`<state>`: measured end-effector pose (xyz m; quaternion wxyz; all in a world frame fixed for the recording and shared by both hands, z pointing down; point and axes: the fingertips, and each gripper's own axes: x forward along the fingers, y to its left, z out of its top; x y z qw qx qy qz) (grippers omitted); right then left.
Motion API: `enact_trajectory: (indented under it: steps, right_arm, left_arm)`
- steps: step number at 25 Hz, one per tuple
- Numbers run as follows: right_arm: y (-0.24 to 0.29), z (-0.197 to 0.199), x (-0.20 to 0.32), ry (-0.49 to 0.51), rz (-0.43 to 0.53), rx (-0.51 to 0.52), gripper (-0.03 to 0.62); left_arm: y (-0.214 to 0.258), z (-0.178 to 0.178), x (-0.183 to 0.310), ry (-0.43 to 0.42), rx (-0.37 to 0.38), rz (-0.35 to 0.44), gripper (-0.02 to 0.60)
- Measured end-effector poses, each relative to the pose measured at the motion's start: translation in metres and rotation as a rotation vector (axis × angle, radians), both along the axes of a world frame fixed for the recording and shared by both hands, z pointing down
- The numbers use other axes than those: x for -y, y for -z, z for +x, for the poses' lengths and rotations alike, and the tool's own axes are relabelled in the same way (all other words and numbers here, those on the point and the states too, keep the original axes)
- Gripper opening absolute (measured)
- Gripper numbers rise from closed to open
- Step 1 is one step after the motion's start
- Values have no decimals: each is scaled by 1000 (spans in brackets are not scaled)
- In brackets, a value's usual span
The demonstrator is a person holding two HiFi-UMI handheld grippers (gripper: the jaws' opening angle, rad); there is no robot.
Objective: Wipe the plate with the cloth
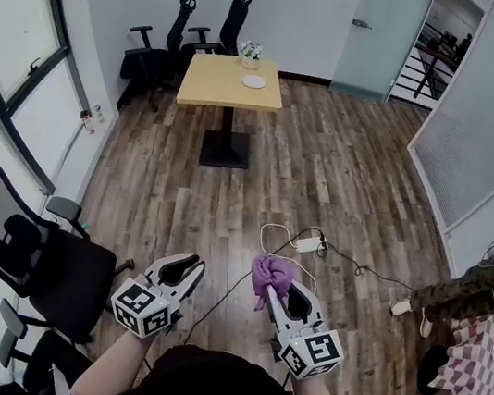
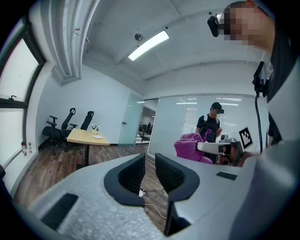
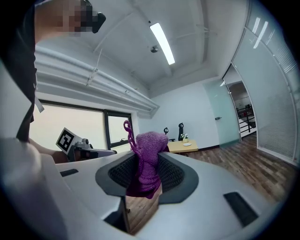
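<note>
In the head view the right gripper (image 1: 274, 290) is clamped on a bunched purple cloth (image 1: 269, 275). It looks soft, light and limp, and is best pinched at its thick middle. The white plate (image 1: 254, 82) sits well apart on the far yellow table (image 1: 218, 89) and is probably stiff, breakable and apt to slide under a wipe. In the left gripper view the left gripper (image 2: 150, 171) stands narrowly parted with nothing between its jaws, free to steady the plate's rim. In the right gripper view the 2 jaws squeeze the cloth's folds, and no brand or writing is readable anywhere, only square marker patterns.
</note>
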<state>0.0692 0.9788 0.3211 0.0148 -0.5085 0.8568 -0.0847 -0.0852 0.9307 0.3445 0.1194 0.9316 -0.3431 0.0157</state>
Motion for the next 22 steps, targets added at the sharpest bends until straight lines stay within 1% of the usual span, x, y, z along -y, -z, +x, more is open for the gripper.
enact_trajectory:
  steps: [7, 11, 17, 22]
  right_arm:
    - [-12, 26, 0, 11, -19, -6, 127]
    - [-13, 33, 10, 8, -21, 1, 127]
    - [-20, 29, 52, 15, -29, -3, 127]
    - [-31, 37, 118, -21, -45, -7, 127]
  left_arm:
    - [-10, 24, -6, 19, -10, -18, 67]
    - [-14, 26, 2, 31, -12, -28, 67]
    - [-20, 26, 52, 30, -21, -34, 67]
    - [-30, 32, 123, 4, -36, -35, 67]
